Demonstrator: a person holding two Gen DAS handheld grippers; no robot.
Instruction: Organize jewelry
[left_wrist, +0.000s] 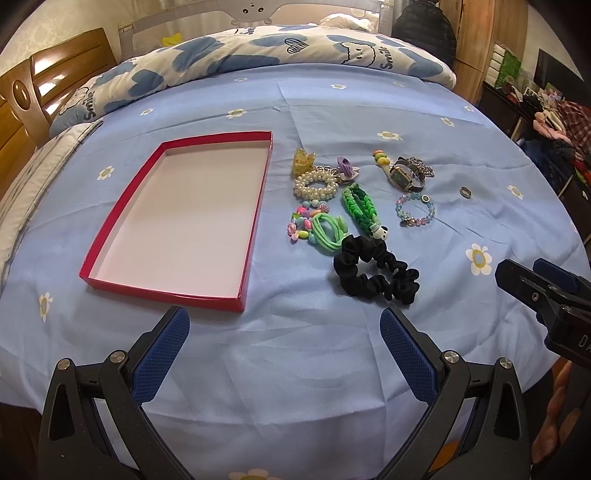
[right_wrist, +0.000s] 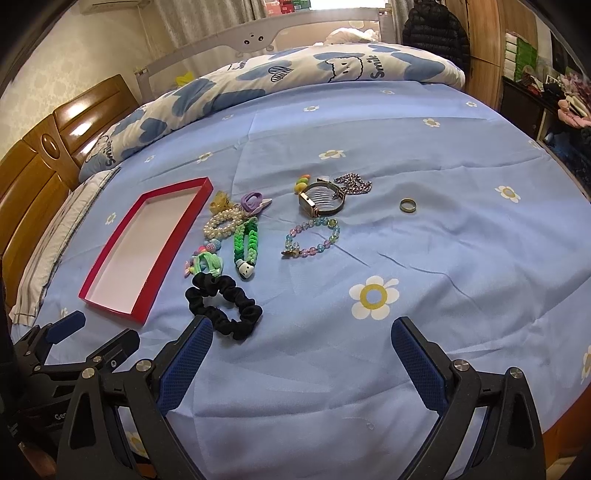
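A shallow red box (left_wrist: 255, 221) (right_wrist: 168, 240) with a white inside lies empty on the blue bedsheet. Right of it lie a black scrunchie (left_wrist: 376, 271) (right_wrist: 225, 306), a green braided band (left_wrist: 360, 206) (right_wrist: 245, 240), a pearl bracelet (left_wrist: 317, 184) (right_wrist: 219, 225), a pastel bead bracelet (left_wrist: 415, 210) (right_wrist: 312, 236), a watch (left_wrist: 400, 177) (right_wrist: 321, 201) and a ring (left_wrist: 465, 192) (right_wrist: 408, 205). My left gripper (left_wrist: 284, 326) is open, hanging just short of the box and scrunchie. My right gripper (right_wrist: 301, 334) is open with bare sheet between its fingers, the scrunchie by its left finger.
A folded blue-and-white duvet (left_wrist: 295, 51) lies across the far side of the bed. A wooden headboard (left_wrist: 22, 103) stands at the left. Cluttered shelves (left_wrist: 546, 110) line the right. The right gripper shows at the left view's right edge.
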